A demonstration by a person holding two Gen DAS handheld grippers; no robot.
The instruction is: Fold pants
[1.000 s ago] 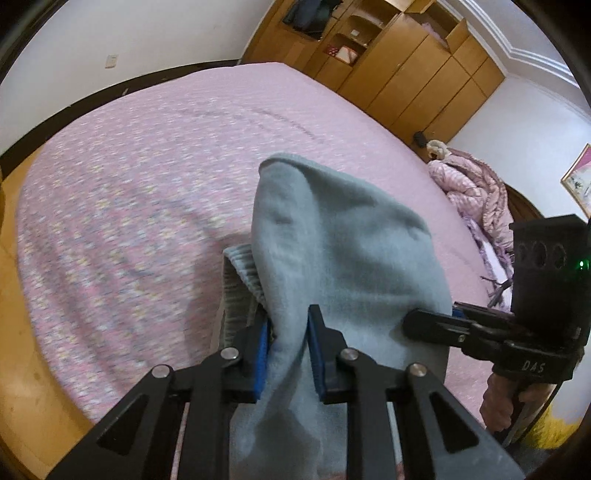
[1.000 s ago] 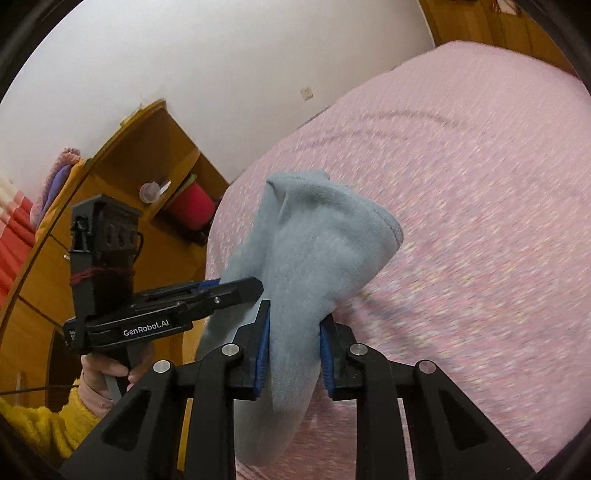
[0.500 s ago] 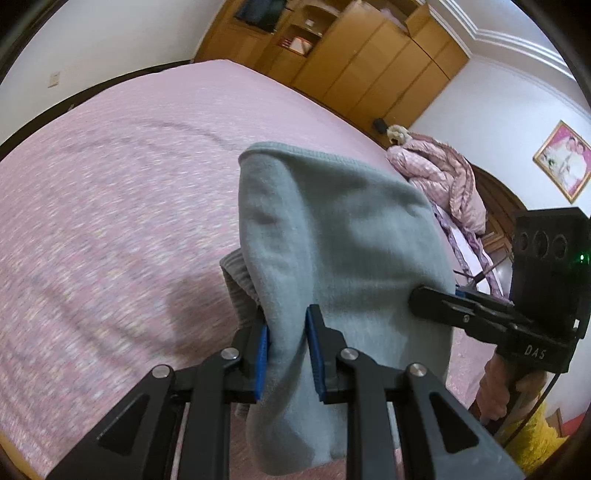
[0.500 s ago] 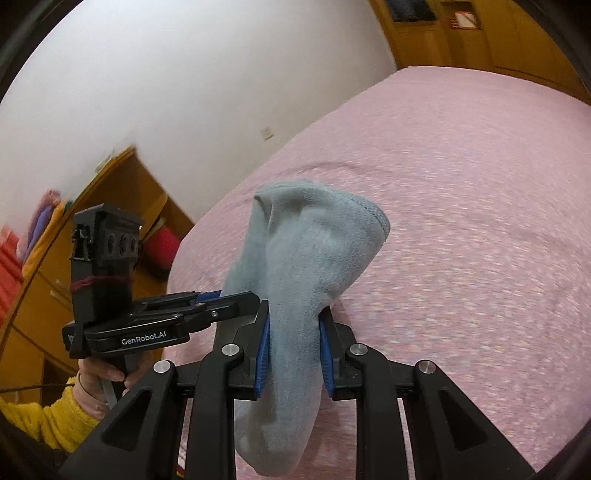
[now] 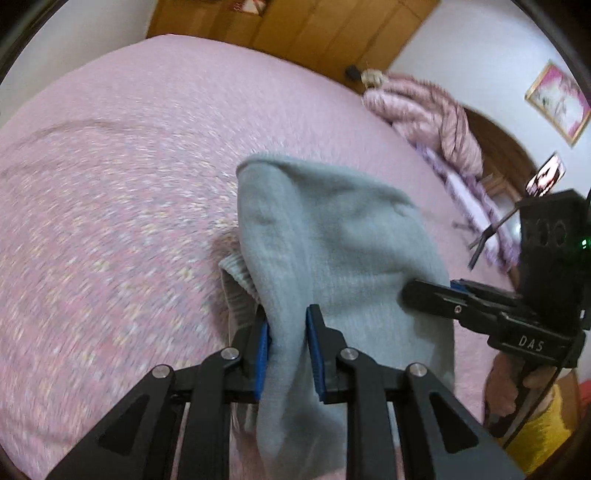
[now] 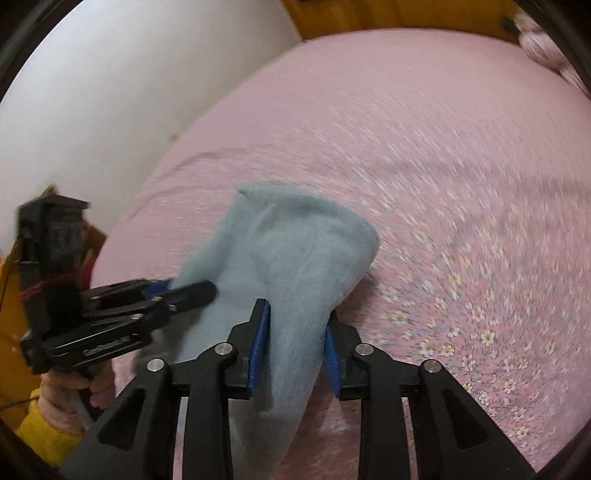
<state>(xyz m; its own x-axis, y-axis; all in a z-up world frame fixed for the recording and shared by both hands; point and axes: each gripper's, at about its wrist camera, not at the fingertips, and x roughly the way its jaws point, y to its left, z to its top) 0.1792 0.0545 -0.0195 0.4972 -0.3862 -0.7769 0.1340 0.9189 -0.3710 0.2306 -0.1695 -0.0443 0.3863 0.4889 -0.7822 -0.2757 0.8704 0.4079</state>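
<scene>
Grey-blue pants (image 5: 332,236) hang bunched in the air above the pink floral bedspread (image 5: 110,184), draped forward over both grippers, a ribbed cuff (image 5: 236,291) poking out just left of the left gripper's blue pads. Left gripper (image 5: 287,354) is clamped on a fold of the fabric; right gripper (image 6: 293,350) likewise pinches the cloth, its tip reaching in from the right in the left view. Beyond them: wooden wardrobe (image 5: 314,26), pink quilt heap (image 5: 424,107) far right, white wall (image 6: 110,92) to the left.
</scene>
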